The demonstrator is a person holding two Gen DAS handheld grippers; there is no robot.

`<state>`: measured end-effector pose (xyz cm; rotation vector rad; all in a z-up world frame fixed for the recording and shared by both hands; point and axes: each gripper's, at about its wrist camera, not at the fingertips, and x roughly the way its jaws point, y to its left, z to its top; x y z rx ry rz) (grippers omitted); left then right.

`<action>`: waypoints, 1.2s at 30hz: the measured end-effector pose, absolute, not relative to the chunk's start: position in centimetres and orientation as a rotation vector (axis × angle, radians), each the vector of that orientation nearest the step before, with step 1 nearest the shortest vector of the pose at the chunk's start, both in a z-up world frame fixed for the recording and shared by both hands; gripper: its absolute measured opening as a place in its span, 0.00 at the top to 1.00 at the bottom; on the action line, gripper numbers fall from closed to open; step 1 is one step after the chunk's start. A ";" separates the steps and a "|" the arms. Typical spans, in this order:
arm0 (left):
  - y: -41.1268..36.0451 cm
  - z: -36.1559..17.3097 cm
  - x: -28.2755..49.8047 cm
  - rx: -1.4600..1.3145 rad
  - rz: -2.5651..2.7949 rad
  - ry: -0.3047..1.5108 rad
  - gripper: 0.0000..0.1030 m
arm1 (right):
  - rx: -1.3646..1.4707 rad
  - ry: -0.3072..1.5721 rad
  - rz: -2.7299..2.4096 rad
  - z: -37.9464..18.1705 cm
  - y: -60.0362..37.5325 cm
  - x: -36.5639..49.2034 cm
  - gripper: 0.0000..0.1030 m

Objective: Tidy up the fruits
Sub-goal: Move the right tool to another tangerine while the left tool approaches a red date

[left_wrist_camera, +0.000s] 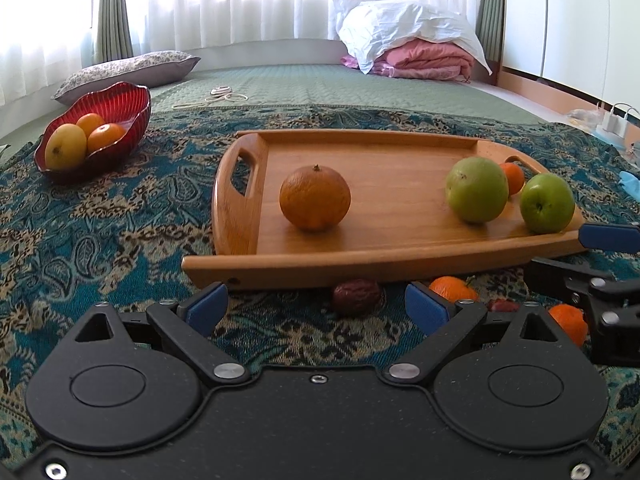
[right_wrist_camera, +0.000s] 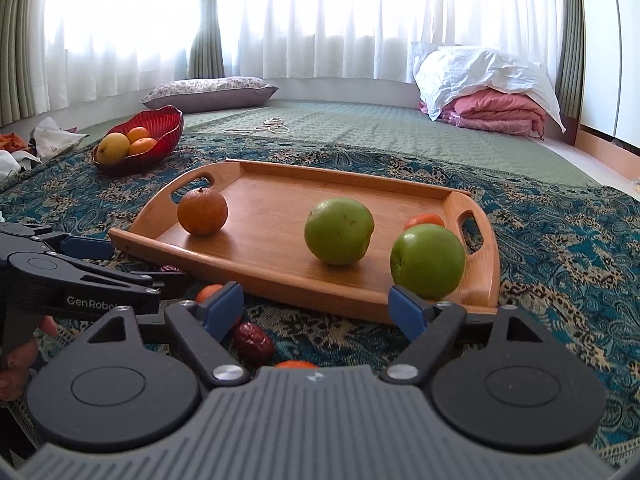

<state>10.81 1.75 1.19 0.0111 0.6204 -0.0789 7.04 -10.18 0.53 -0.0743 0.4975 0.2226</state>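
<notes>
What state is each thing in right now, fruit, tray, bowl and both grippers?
Left gripper: jaws open, empty.
Right gripper: jaws open, empty.
Wooden tray: flat, holding four fruits.
Red bowl: upright, holding three fruits.
Red date: loose on the cloth.

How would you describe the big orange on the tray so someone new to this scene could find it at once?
Start at the wooden tray on the patterned cloth. Two green apples and a small tangerine crowd its right end; the big orange sits alone toward the left handle. It is the only large orange-coloured fruit on the tray, dull-skinned, with a dark stem nub on top.
</notes>
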 end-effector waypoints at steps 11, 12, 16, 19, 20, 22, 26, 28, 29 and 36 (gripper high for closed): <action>1.6 0.4 10.6 0.011 -0.067 0.625 0.04 | 0.002 0.502 0.151 -1.2 -11.1 5.6 0.13; 1.6 0.2 10.7 0.011 -0.065 0.629 0.04 | 0.008 0.498 0.140 -1.4 -11.2 5.3 0.13; 1.3 -0.1 10.5 0.028 -0.061 0.629 0.04 | 0.016 0.486 0.114 -2.3 -11.2 4.4 0.12; 1.1 -0.2 10.5 0.040 -0.062 0.625 0.03 | 0.011 0.494 0.110 -2.8 -11.0 4.0 0.12; 1.0 -0.3 10.4 0.042 -0.061 0.624 0.03 | 0.007 0.494 0.106 -3.0 -11.0 3.8 0.12; 1.0 -0.3 10.4 0.043 -0.059 0.623 0.03 | -0.002 0.490 0.103 -3.1 -10.8 3.7 0.12; 0.9 -0.2 10.3 0.043 -0.057 0.615 0.03 | 0.002 0.480 0.104 -3.1 -10.7 3.4 0.12; 0.8 0.0 10.2 0.047 -0.064 0.607 0.04 | 0.006 0.481 0.109 -3.2 -10.6 3.2 0.12; 0.8 0.1 10.2 0.049 -0.068 0.602 0.06 | 0.006 0.481 0.111 -3.2 -10.6 3.2 0.12; 0.7 0.4 10.6 0.013 -0.085 0.602 0.23 | 0.007 0.478 0.109 -3.3 -10.4 2.7 0.20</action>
